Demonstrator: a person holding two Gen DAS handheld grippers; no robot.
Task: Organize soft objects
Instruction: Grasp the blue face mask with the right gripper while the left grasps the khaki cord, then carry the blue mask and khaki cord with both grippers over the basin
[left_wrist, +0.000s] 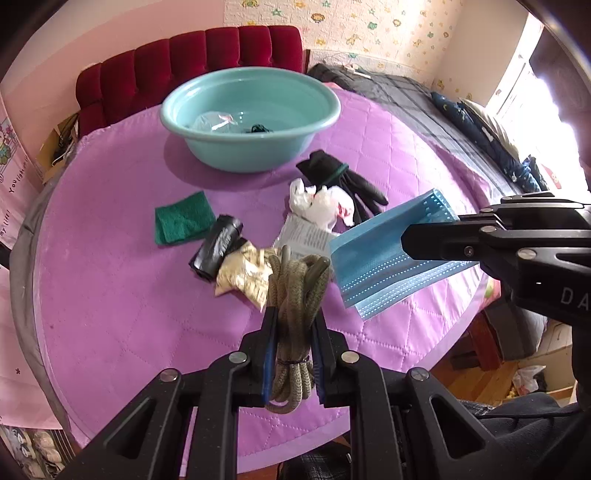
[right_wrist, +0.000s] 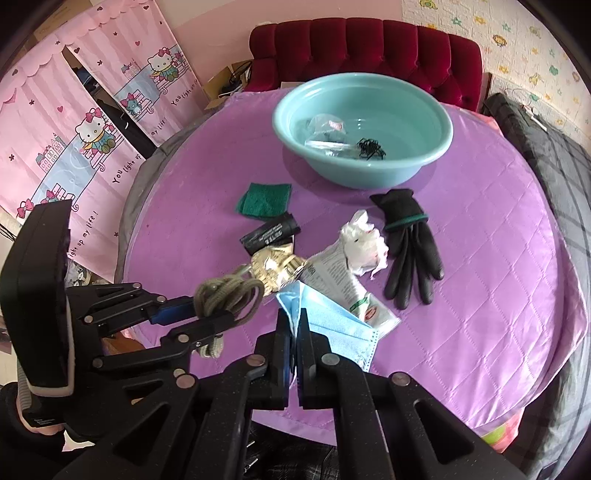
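My left gripper (left_wrist: 293, 317) is shut on a coiled olive rope (left_wrist: 295, 291), held above the near side of the purple round table (left_wrist: 110, 295); it also shows in the right wrist view (right_wrist: 207, 310) with the rope (right_wrist: 229, 291). My right gripper (right_wrist: 294, 321) is shut on a blue face mask (right_wrist: 332, 325), lifted off the table; in the left wrist view the mask (left_wrist: 384, 258) hangs from it (left_wrist: 406, 236). A teal basin (left_wrist: 251, 110) at the far side holds a clear plastic bag and a dark tangle.
On the table lie a green scouring pad (left_wrist: 183, 218), a black roll (left_wrist: 218, 243), a cream crumpled packet (left_wrist: 243, 273), a printed packet (right_wrist: 343, 288), a white crumpled bag (left_wrist: 321, 203) and a black glove (left_wrist: 343, 181). A red chair (left_wrist: 192, 62) stands behind the table.
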